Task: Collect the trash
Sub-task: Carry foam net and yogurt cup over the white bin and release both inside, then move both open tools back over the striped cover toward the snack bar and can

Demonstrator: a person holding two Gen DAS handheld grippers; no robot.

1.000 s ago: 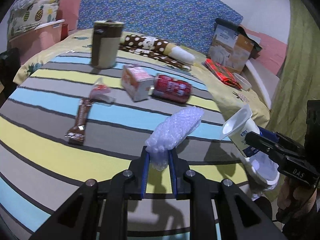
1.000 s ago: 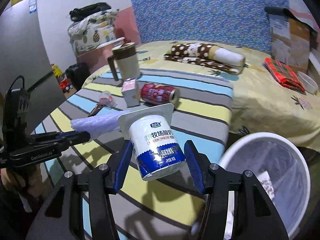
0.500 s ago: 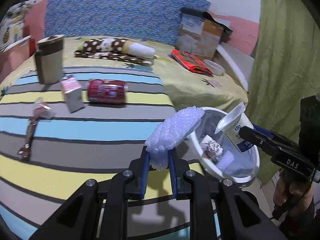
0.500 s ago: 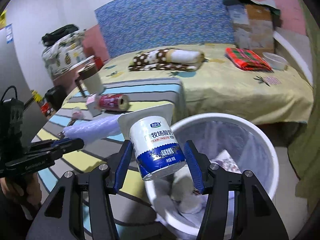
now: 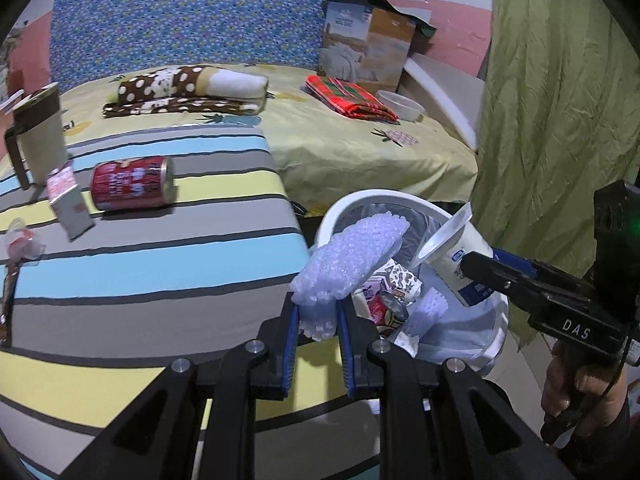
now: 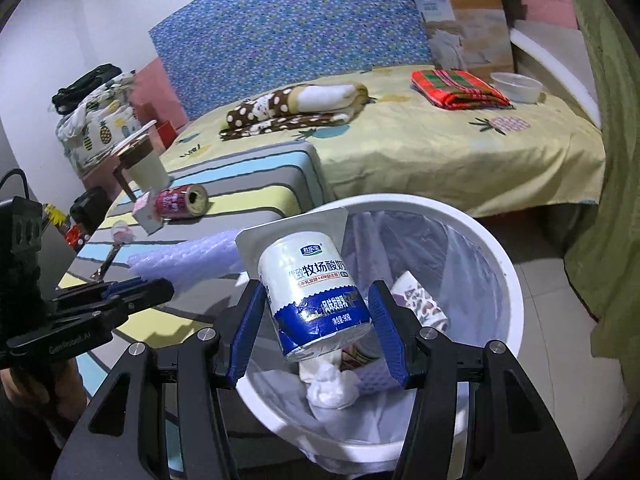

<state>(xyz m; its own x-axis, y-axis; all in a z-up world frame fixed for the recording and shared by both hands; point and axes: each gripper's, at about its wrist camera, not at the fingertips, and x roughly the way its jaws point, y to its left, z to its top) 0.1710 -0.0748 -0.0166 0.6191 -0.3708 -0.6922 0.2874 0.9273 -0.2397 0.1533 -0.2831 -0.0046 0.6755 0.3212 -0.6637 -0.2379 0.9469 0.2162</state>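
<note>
My left gripper is shut on a pale bubble-wrap piece, which sticks out over the near rim of the white trash bin. In the right wrist view my right gripper is shut on a white and blue yogurt cup, held tilted above the bin's open mouth. The bin has a clear liner and holds several crumpled wrappers and paper. From the left wrist view the right gripper and its yogurt cup hang over the bin's far side.
On the striped table cover lie a red can, a small carton, a mug, a candy wrapper and a brown bar wrapper. A bed stands behind and a green curtain hangs on the right.
Both grippers swung right, from over the striped table to the white bin, which came into view. Each kept its grip on its item.
</note>
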